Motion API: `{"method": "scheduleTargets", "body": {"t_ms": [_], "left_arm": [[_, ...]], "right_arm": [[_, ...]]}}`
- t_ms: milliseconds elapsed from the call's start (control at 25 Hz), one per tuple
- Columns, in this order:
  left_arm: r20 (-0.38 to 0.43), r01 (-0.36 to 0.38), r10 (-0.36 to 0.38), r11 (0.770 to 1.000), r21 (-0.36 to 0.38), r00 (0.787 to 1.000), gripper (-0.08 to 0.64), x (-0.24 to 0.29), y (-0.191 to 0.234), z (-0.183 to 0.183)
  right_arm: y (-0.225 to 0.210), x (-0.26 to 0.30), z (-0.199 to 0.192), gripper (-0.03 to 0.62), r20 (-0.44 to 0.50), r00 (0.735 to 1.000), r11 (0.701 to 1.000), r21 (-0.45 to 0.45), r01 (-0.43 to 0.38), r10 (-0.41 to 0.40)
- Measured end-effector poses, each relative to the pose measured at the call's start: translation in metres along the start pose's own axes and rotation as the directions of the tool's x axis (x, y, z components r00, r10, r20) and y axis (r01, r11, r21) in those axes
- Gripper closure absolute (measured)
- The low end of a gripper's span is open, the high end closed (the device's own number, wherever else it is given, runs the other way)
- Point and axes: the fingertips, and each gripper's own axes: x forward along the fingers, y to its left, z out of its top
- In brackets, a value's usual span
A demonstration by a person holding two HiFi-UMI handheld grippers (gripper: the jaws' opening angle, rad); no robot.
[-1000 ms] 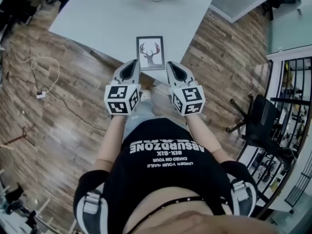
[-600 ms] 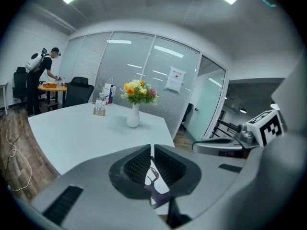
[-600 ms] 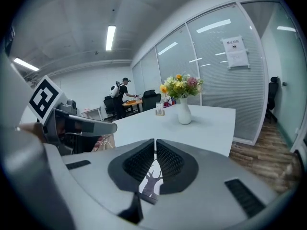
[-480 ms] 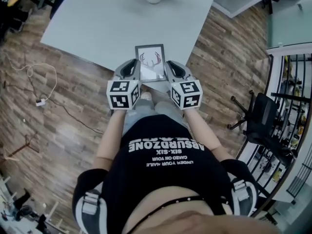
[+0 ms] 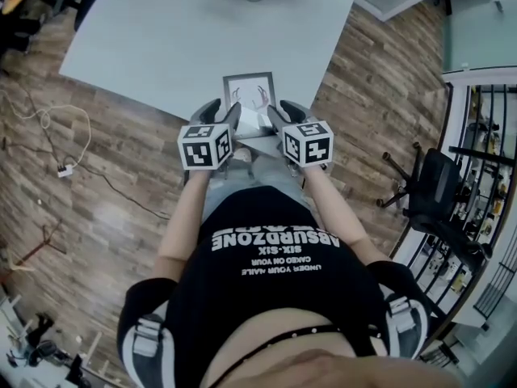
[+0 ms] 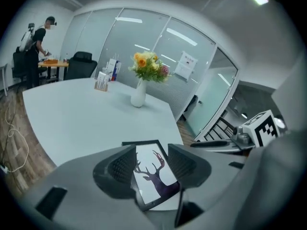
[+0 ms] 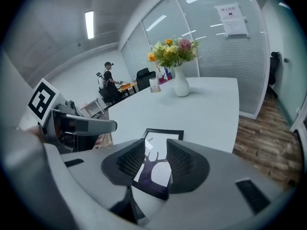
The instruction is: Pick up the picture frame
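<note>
Picture frame (image 5: 249,92) on table (image 5: 161,47), left gripper (image 6: 151,151) and right gripper (image 7: 156,146) fingers (image 6: 120,167) opening, frame between, unpinched

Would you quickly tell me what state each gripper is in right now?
Left gripper: jaws opening, the frame in the gap but not gripped.
Right gripper: jaws opening too, the frame in its gap, not gripped.

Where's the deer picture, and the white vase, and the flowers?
picture frame (image 5: 249,94), head view, on the deer print inside the dark border.
white vase (image 6: 138,96), left gripper view, on its round body.
flowers (image 6: 148,67), left gripper view, on the middle of the bunch.
</note>
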Motion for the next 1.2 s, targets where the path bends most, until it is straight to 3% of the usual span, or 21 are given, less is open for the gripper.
{"method": "scheduleTargets", "body": {"t_ms": [560, 840, 1200], "left_arm": [[-0.226, -0.048, 0.025, 0.994, -0.097, 0.974, 0.353, 0.054, 0.038, -0.067], [-0.332, -0.042, -0.004, 0.990, -0.132, 0.943, 0.353, 0.065, 0.044, -0.089], [-0.389, -0.053, -0.011, 0.987, -0.153, 0.921, 0.358, 0.074, 0.052, -0.100]], "right_arm": [[-0.038, 0.055, -0.048, 0.451, -0.202, 0.979, 0.996, 0.076, 0.044, -0.028], [-0.053, 0.069, -0.066, 0.451, -0.257, 0.966, 0.989, 0.132, 0.071, -0.035], [-0.059, 0.075, -0.077, 0.462, -0.271, 0.962, 0.981, 0.185, 0.063, -0.011]]}}
